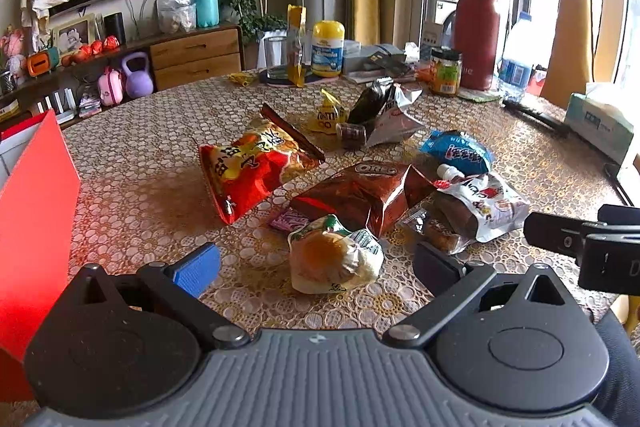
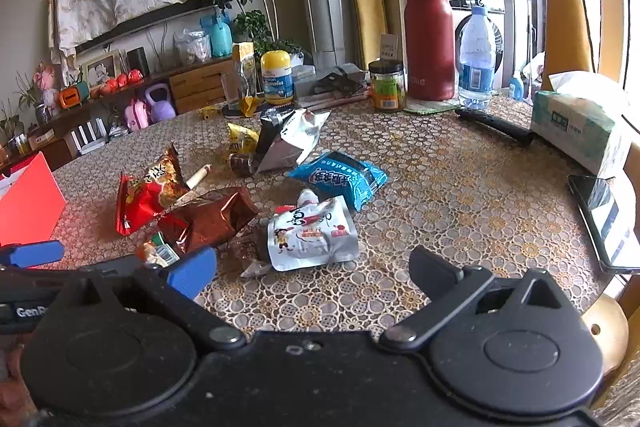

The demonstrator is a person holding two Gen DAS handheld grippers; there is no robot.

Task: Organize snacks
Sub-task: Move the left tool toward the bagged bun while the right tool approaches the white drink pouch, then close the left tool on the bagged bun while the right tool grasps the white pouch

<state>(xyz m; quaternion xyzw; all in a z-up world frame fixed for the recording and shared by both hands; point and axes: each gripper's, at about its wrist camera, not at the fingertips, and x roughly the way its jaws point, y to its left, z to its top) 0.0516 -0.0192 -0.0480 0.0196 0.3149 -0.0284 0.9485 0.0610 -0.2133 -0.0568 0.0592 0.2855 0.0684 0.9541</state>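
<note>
Both spread wide and holding nothing, left gripper [image 1: 316, 267] low over clear-wrapped bun [image 1: 332, 261], right gripper [image 2: 312, 271] near white pouch [image 2: 312, 233], snacks strewn mid-table [image 2: 460, 187] beside red box [image 1: 36, 227].

Both grippers just hang side by side, empty. Left gripper [image 1: 316, 269] has jaws spread wide, right gripper [image 2: 312, 267] same deal, wide apart.
</note>
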